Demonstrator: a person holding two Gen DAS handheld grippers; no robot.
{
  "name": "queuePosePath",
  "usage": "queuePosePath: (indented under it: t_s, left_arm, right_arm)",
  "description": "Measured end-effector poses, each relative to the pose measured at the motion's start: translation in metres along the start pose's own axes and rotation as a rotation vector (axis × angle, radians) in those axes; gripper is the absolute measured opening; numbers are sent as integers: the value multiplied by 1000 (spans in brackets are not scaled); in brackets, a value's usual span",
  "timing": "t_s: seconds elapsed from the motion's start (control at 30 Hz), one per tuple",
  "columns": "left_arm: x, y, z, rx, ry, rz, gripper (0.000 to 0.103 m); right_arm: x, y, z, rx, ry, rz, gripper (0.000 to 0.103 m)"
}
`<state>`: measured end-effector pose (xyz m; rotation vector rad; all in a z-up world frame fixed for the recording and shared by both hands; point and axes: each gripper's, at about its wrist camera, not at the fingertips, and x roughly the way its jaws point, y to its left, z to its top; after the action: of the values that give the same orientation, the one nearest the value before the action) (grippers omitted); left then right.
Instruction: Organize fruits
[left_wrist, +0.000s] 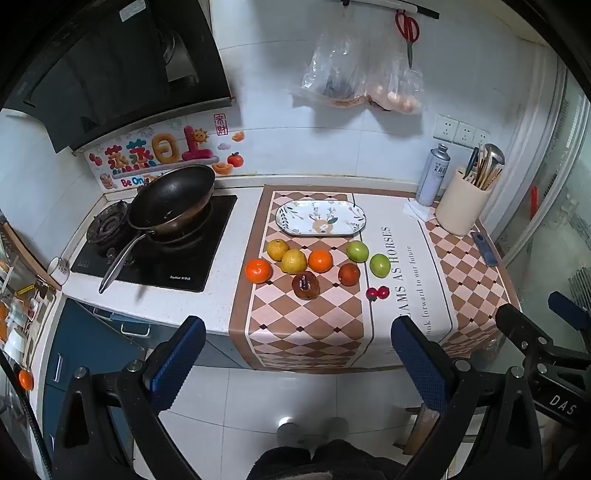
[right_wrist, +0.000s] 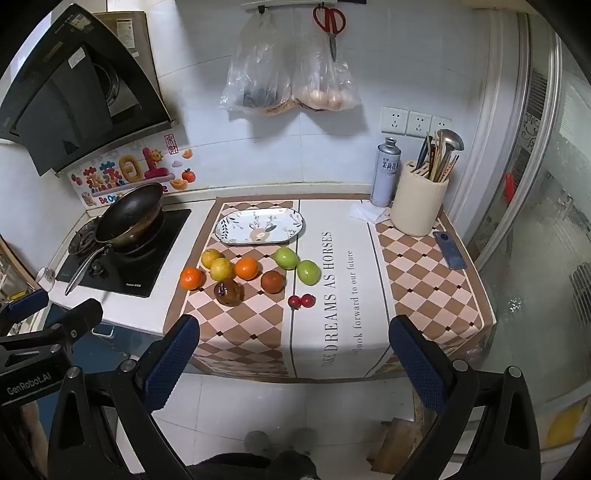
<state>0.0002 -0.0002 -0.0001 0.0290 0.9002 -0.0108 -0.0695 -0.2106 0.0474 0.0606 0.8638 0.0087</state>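
Several fruits lie loose on the checkered mat (left_wrist: 306, 325): two oranges (left_wrist: 258, 270), two yellow citrus (left_wrist: 293, 261), two green apples (left_wrist: 380, 265), a dark pomegranate (left_wrist: 305, 285), a brown-red fruit (left_wrist: 349, 274) and a pair of cherries (left_wrist: 377, 292). Behind them is an empty oval patterned plate (left_wrist: 320, 217), also in the right wrist view (right_wrist: 259, 226). My left gripper (left_wrist: 297, 345) is open and empty, held back off the counter's front edge. My right gripper (right_wrist: 295, 345) is open and empty, level with it, to the right.
A black wok (left_wrist: 171, 197) sits on the stove at the left. A cream utensil holder (right_wrist: 418, 206), a spray can (right_wrist: 385, 171) and a phone (right_wrist: 449, 249) stand at the right. Plastic bags (right_wrist: 288, 74) and red scissors hang on the wall.
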Motion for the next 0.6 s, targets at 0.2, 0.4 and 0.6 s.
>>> queuePosePath:
  t_s: [0.2,0.4,0.6]
  left_arm:
    - [0,0,0,-2,-2,-6,103]
    - [-2,9,1,-5,-4,-9,103]
    - [1,9,0,-7,-1,-12,103]
  right_arm:
    - [2,1,-1,-4,10,-2,103]
    - [1,2,1,-4,12,-4,103]
    - [2,7,-1,-4,8,-13,103]
